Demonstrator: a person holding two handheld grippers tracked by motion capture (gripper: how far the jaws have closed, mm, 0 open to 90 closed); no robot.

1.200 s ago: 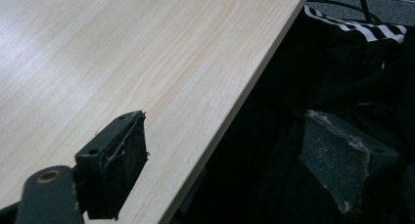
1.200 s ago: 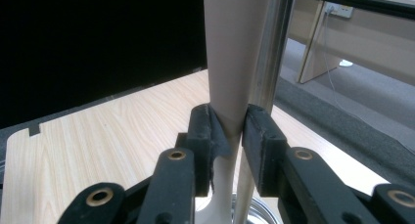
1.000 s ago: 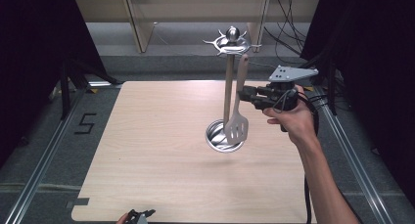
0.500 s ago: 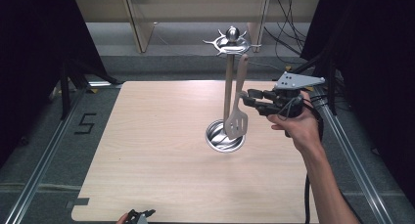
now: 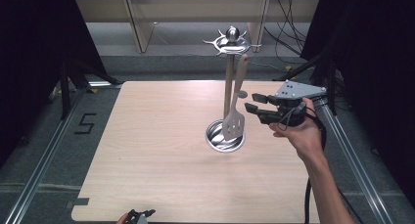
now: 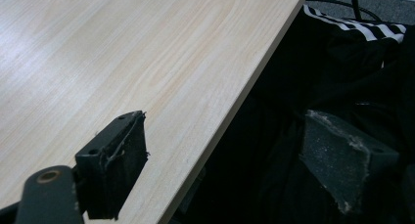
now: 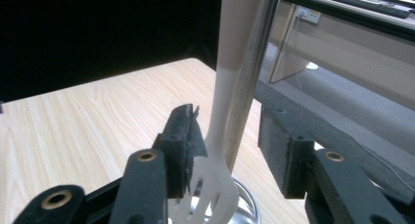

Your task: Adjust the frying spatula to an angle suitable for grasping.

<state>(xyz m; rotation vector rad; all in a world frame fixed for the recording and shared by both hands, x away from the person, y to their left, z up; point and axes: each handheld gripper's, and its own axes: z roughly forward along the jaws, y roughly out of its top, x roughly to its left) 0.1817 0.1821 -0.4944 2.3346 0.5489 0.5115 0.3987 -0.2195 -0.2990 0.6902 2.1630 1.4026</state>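
Note:
A metal utensil stand (image 5: 228,82) rises from a round base (image 5: 218,138) right of the table's middle. A pale slotted spatula (image 5: 235,119) hangs beside its pole, head over the base. My right gripper (image 5: 251,101) is just right of the spatula and apart from it; its jaws have just been opening and hold nothing. In the right gripper view the spatula (image 7: 222,101) and pole (image 7: 252,62) stand just beyond my right gripper (image 7: 235,150). My left gripper (image 5: 137,216) sits at the near table edge; in the left gripper view it (image 6: 230,170) is open and empty.
The wooden table (image 5: 147,150) has metal rails along both sides. Wooden furniture legs (image 5: 137,28) and loose cables (image 5: 288,43) lie behind it. A "5" mark (image 5: 84,123) is on the floor at the left. Striped cloth (image 6: 352,26) lies past the table's edge.
The right gripper has let go of the spatula handle, opened its jaws and drawn back to the right and slightly down. The spatula stays hanging by the pole. The left gripper has not moved.

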